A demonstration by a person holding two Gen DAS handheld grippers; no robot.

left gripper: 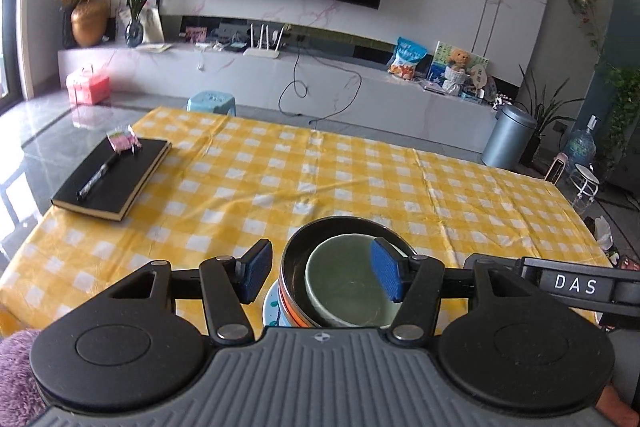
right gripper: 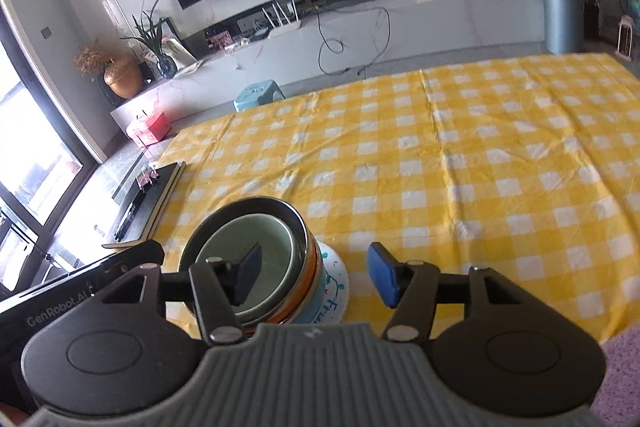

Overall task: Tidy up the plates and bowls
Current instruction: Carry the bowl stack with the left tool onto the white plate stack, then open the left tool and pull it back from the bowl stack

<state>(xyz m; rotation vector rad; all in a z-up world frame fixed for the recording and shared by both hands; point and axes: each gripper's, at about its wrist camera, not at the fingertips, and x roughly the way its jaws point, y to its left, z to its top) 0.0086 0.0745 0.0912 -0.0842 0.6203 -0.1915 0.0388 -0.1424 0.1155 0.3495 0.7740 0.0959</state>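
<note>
A stack of dishes stands near the front edge of the yellow checked table [left gripper: 320,171]. A pale green bowl [left gripper: 344,287] sits inside a steel bowl with an orange band [left gripper: 292,267], on a white plate with blue print [left gripper: 270,307]. My left gripper [left gripper: 322,275] is open and empty above the stack, one pad on each side of the steel bowl's left wall. In the right wrist view the green bowl [right gripper: 272,247], steel bowl [right gripper: 310,259] and plate [right gripper: 334,287] show too. My right gripper [right gripper: 314,277] is open and empty, spanning the stack's right side.
A black notebook [left gripper: 112,175] with a pen [left gripper: 96,175] and a small pastel packet [left gripper: 122,139] lies at the table's far left. Beyond the table are a blue stool [left gripper: 210,101], a pink box [left gripper: 86,87], a TV bench and a grey bin [left gripper: 508,135].
</note>
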